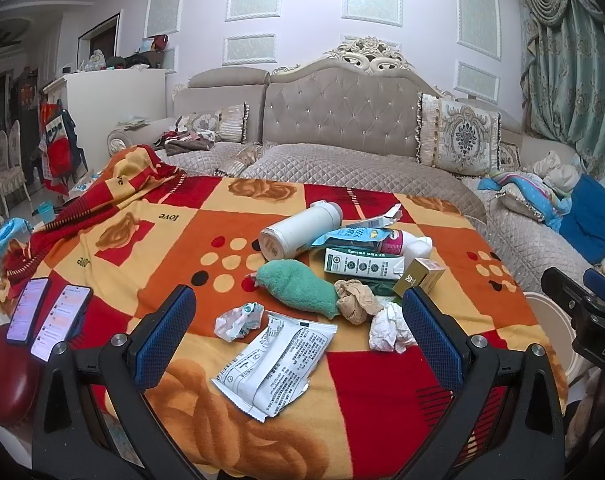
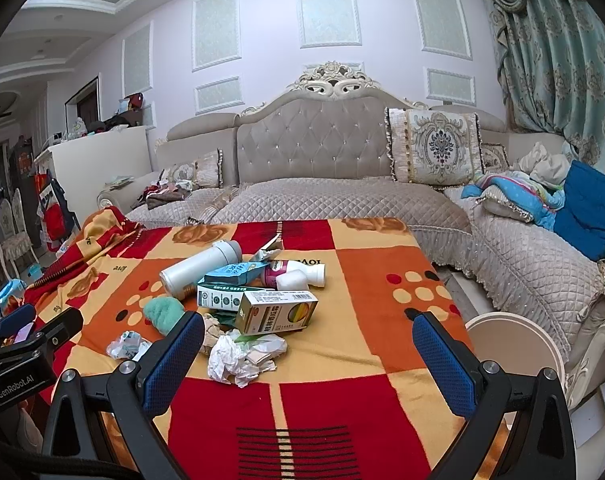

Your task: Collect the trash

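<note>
Left gripper (image 1: 298, 320): jaws spread wide, holding nothing; it hangs over the near edge of the blanket.
Right gripper (image 2: 308, 344): also wide apart and empty, just right of the left one.
Trash: a loose heap mid-blanket, ahead of both grippers and touched by neither.
Wrapper (image 1: 274, 368): flat white printed pack, nearest the left gripper, lying between its fingers in the left view.
Paper wad (image 1: 238, 320): small crumpled piece with teal print, just left of the wrapper.
Tissue (image 2: 234, 360): crumpled white, closest to the right gripper, beside its left finger.
Brown wad (image 1: 354, 300): crumpled, between the tissue and the green cloth.
Cloth (image 1: 298, 284): green and fuzzy, at the heap's left side.
Bottle (image 1: 300, 230): large, white, lying on its side at the back of the heap.
Cartons: a green-and-white box (image 1: 364, 264), a gold box (image 2: 276, 312) lying over it, and a small white bottle with a pink label (image 2: 294, 274) behind.
Surface: red, orange and yellow blanket (image 2: 382, 280) spread over a table.
Bin (image 2: 514, 344): pale round rim, off the blanket's right edge.
Phones (image 1: 46, 316): two lit screens at the blanket's left edge, well apart from the heap.
Room: beige tufted sofa (image 2: 322, 148) behind, teal curtain (image 2: 562, 60) at right.
</note>
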A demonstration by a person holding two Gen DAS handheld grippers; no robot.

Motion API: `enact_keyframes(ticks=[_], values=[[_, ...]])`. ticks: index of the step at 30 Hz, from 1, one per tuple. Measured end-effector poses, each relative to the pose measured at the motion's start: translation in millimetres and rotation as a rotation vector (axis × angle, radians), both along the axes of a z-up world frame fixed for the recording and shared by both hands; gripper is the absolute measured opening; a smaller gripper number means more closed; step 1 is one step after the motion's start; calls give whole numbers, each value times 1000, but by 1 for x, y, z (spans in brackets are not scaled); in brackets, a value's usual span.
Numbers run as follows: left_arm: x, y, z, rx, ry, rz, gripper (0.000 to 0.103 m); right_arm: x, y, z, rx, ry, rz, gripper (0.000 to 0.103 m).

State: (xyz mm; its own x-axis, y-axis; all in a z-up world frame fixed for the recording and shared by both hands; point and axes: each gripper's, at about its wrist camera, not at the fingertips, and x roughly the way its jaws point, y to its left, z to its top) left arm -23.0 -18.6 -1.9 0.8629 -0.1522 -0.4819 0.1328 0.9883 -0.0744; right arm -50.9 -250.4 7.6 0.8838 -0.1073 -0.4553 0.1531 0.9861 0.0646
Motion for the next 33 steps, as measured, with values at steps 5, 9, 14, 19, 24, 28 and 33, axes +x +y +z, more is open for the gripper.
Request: enact_keyframes(ticks=[5,9,14,19,24,28,33], values=[[0,-1,0,2,-2,1,102,0,0,-2,-1,9,2,103],[2,1,-2,-5,8,2,102,3,0,-3,0,19,2,103],[5,2,-6,0,29,-8,102,7,0,-9,-5,44,4,103],[11,8,-11,-7,53,-45,102,18,-1,-19,-10,100,22,103],[23,20,-23,61,122,-78,102,43,-3,-44,-14,253,77,103],[35,30,-45,104,216,-116,102,58,-4,-64,13,351,112,103],[48,40,-71,104,315,-143,102,72,10,-80,48,379,255,103]])
